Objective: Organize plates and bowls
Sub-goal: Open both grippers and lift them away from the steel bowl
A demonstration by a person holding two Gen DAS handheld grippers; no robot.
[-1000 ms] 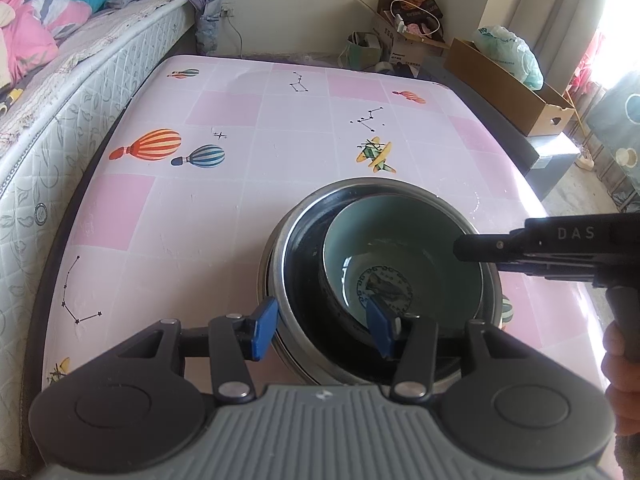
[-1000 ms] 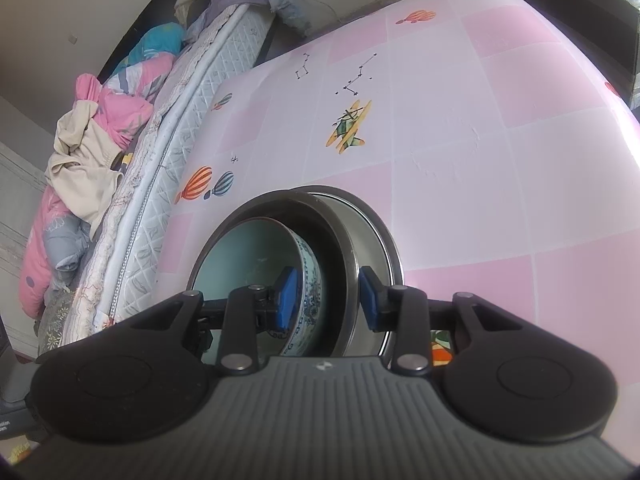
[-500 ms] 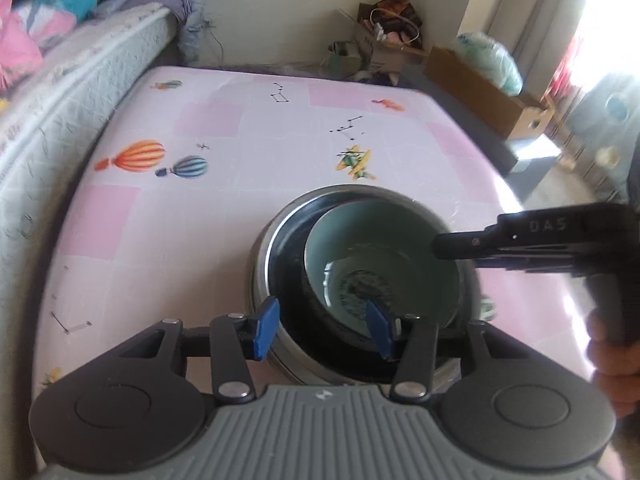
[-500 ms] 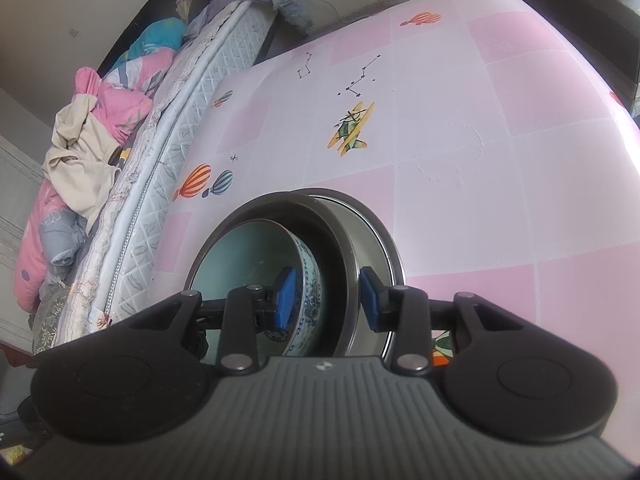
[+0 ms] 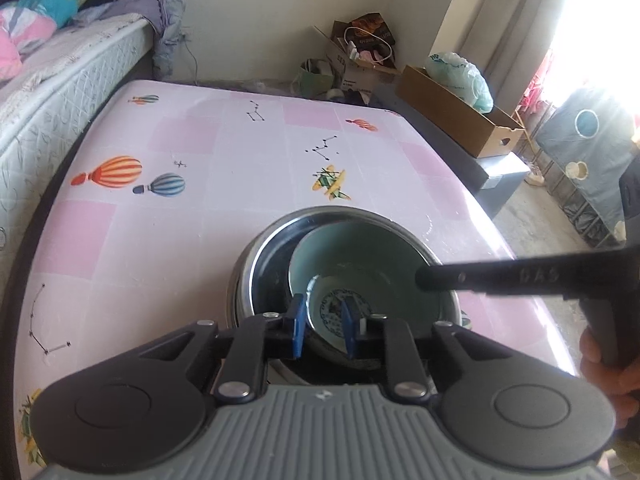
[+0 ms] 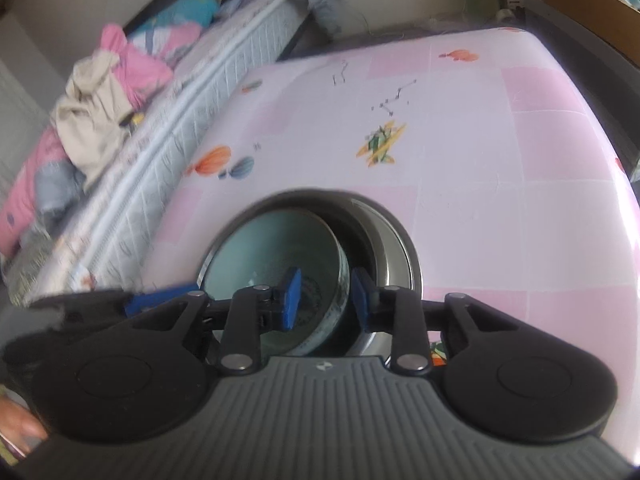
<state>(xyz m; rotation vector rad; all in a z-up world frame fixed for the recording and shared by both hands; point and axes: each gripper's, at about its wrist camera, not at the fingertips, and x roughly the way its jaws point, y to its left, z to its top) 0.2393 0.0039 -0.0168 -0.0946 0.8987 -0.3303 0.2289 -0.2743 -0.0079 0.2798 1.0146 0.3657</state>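
Surface: pink tablecloth [image 5: 168,248], balloon and plane prints; bed [image 5: 60,80] at 10 o'clock, boxes [image 5: 460,120] at 1 o'clock.
Left gripper [image 5: 323,330]: at 6 o'clock, jaws just closed in, nearly shut, pads pinching the near wall of the bowl [image 5: 360,276].
Right gripper [image 6: 325,298]: jaws just narrowing, straddling the bowl's right wall; contact hard to confirm through blur.
Bowl: pale green, patterned centre, nested and tilted inside the pan [image 5: 256,276], mid-table.
Pan: steel, dark inside, flat on the cloth.
Step, judged: lifting the bowl out of the pan.
Doing it well: keep both grips level, raise straight up, avoid scraping the pan rim or dragging the pan along.
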